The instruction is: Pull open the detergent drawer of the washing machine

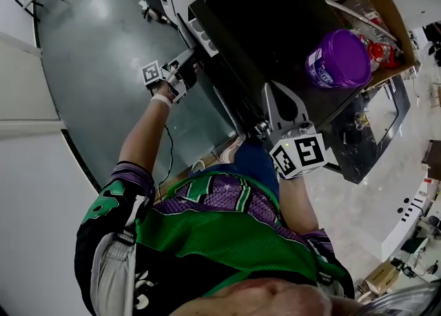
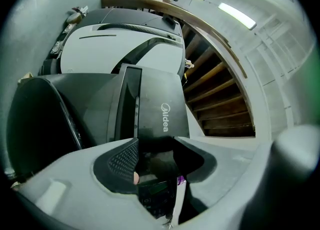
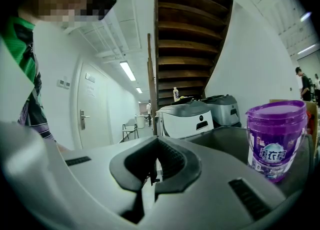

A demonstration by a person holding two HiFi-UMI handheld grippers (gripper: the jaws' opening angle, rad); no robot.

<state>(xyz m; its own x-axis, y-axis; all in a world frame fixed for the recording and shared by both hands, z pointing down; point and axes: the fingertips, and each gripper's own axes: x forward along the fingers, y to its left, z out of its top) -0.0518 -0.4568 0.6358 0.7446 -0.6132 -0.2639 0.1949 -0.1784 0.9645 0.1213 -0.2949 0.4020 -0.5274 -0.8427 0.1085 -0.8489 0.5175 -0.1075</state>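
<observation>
Purple tub and cardboard box crowd the washer top.

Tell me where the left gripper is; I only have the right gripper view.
Observer: In the left gripper view, the left gripper has its jaws apart, the near end of the black Midea drawer front between them.
Operator: Is the drawer out?
Observer: Head view shows grey drawer compartments exposed beyond the washing machine's front edge; it looks partly out.
Operator: And my right gripper?
Observer: From above, the right gripper sits at that front edge, apart from the purple tub.
</observation>
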